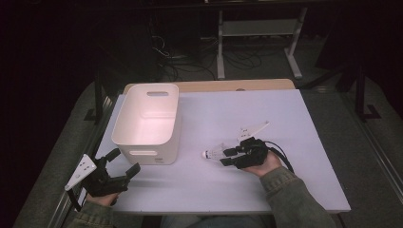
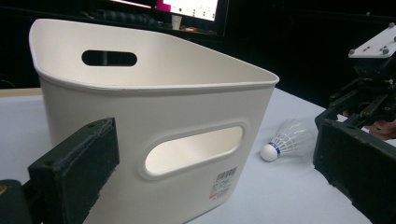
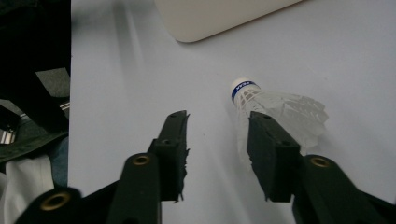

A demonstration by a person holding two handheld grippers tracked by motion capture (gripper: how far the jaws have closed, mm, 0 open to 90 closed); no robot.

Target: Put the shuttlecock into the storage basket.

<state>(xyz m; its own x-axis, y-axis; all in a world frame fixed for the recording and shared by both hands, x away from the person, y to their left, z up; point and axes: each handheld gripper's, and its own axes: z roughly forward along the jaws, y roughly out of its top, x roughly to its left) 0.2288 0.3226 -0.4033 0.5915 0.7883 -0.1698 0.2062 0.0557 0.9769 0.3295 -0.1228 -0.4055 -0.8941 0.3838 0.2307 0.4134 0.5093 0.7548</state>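
A white shuttlecock (image 1: pixel 213 153) with a blue band lies on its side on the white table (image 1: pixel 266 114), cork pointing toward the bin. My right gripper (image 1: pixel 226 157) is open just behind it. In the right gripper view the shuttlecock (image 3: pixel 280 109) lies ahead of the right jaw, its feathers partly behind that jaw, and nothing sits between the fingertips of the right gripper (image 3: pixel 218 119). My left gripper (image 1: pixel 124 161) is open at the near left, close to the front wall of the white bin (image 1: pixel 147 118). In the left gripper view the left gripper (image 2: pixel 215 130) faces the bin (image 2: pixel 154 107), with the shuttlecock (image 2: pixel 287 140) to its right.
The bin looks empty and has handle slots in its end walls. A wooden board (image 1: pixel 214 86) lies along the table's far edge. Beyond it are metal desk legs (image 1: pixel 221 42) and cables on a dark floor. A lit monitor (image 2: pixel 187 7) stands behind the bin.
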